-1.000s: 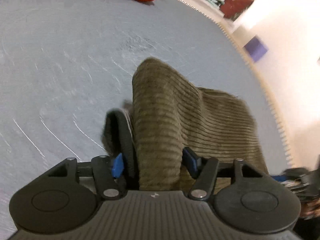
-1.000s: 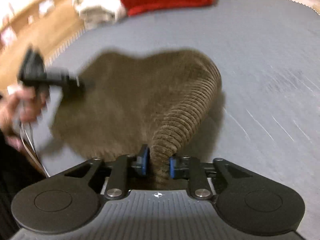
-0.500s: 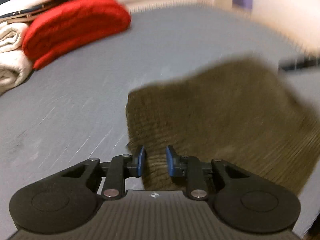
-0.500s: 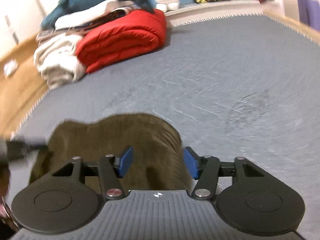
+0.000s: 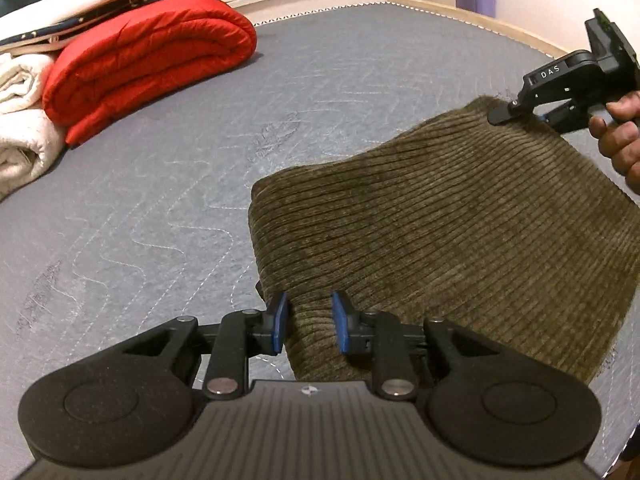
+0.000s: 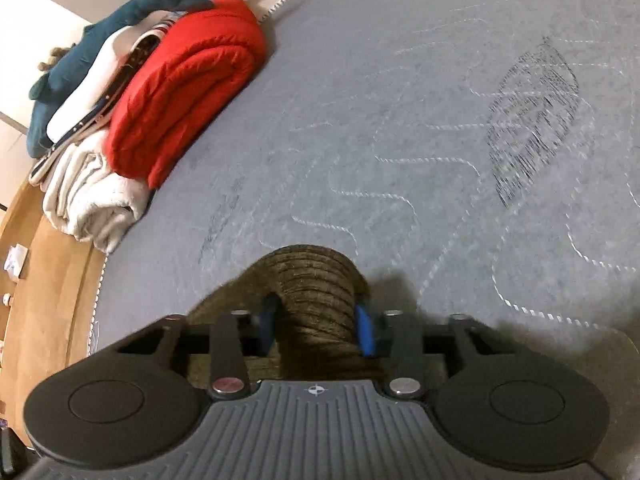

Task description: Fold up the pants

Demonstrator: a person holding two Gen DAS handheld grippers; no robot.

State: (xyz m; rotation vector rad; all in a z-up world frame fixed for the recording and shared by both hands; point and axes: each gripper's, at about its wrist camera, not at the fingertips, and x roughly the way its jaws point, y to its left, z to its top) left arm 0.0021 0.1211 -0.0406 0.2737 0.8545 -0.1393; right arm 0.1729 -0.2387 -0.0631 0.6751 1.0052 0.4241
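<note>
The left gripper (image 5: 308,322) is clamped on a bunched corner of the olive corduroy pants (image 5: 460,236), which spread ahead and to its right over the grey mattress (image 5: 168,168). The right gripper (image 6: 316,324) is closing on a thick fold of the pants; a red blanket (image 5: 152,60) lies far ahead-left

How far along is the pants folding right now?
Partly done: the brown pants already look doubled into a short bundle. In hand: the left gripper pinches one corner, and the right gripper is closing around a bunched fold. Left: lay it flat on the grey mattress and let go.
</note>
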